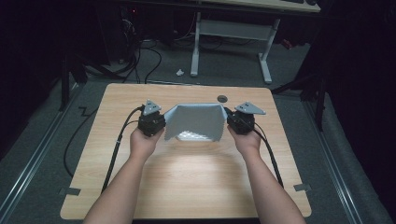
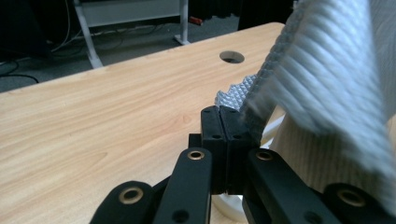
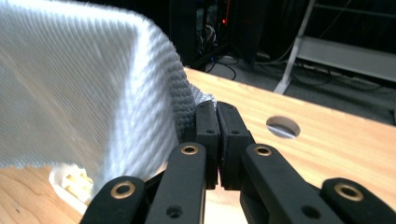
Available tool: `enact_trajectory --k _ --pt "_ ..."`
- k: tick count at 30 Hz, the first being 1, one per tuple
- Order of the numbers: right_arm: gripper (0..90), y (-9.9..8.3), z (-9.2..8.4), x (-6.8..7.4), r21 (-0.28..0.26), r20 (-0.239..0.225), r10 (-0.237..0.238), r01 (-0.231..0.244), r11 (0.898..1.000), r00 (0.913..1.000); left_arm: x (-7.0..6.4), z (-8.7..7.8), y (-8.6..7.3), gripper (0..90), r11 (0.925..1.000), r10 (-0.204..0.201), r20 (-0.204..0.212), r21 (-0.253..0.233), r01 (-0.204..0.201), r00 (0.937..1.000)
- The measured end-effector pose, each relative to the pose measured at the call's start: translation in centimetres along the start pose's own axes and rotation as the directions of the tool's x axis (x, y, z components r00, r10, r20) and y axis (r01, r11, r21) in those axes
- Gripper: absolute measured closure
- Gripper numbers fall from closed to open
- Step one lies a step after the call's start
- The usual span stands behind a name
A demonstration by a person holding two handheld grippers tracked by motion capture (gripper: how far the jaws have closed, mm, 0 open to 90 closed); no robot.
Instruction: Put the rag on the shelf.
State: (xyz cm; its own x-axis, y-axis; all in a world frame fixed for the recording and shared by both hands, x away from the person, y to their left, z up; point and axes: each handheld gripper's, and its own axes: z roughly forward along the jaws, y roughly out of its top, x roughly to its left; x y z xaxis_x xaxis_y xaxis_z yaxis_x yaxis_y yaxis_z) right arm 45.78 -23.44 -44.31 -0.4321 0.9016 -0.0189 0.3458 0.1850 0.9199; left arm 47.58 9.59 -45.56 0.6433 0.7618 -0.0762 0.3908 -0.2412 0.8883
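**Over mid-table: cloth stretched between two clenched grippers**

Between the hands, a grey ribbed cloth (image 1: 195, 122) hangs as a sling above the table (image 1: 187, 186). Its top edge runs level from one gripper to the other, and its lower part sags forward to a bright fold near the wood.

No container is clearly made out. Under the cloth, the right gripper view shows part of a pale, slotted white thing (image 3: 70, 182) on the table, and the left gripper view catches a white rim (image 2: 229, 205) low behind its jaws. What it is cannot be told, nor whether anything is in it.

The left gripper (image 1: 150, 122) grips the cloth's left corner; in its own view (image 2: 223, 123) the jaws are pressed together with the cloth's hem (image 2: 261, 100) pinched at their right side. The right gripper (image 1: 241, 120) grips the opposite corner; in its view (image 3: 217, 122) the jaws meet likewise, the cloth (image 3: 84, 84) bunched against their left side. Each corner sits at the jaw tips, and the cloth spreads inward from there.

From above, both forearms, the trailing cables and the grey plates on the grippers show, as does the whole span of cloth. The gripper views add the weave, the zigzag hem and a round hole (image 2: 232, 57) in the tabletop beyond the jaws, seen from above as a dark dot (image 1: 222, 98) behind the cloth.
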Motion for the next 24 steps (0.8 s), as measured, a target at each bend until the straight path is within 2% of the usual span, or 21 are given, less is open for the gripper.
enact_trajectory --k 12,20,24 --pt "89.4 -1.9 0.8 -0.4 0.042 0.014 0.015 -0.016 0.999 0.9998 0.2 0.4 -1.6 89.5 0.9994 -0.022 0.010 0.029 0.021 0.9997" --pt "89.1 -2.5 1.4 -0.3 0.059 0.014 0.025 -0.026 0.998 0.9996 0.1 0.3 -2.2 89.0 0.9980 -0.061 0.022 0.017 0.060 0.9979" --pt "88.8 -2.9 1.4 -0.1 0.066 0.013 0.021 -0.022 0.998 0.9997 0.0 0.5 -2.4 89.0 0.9980 -0.055 0.028 0.031 0.054 0.9981"
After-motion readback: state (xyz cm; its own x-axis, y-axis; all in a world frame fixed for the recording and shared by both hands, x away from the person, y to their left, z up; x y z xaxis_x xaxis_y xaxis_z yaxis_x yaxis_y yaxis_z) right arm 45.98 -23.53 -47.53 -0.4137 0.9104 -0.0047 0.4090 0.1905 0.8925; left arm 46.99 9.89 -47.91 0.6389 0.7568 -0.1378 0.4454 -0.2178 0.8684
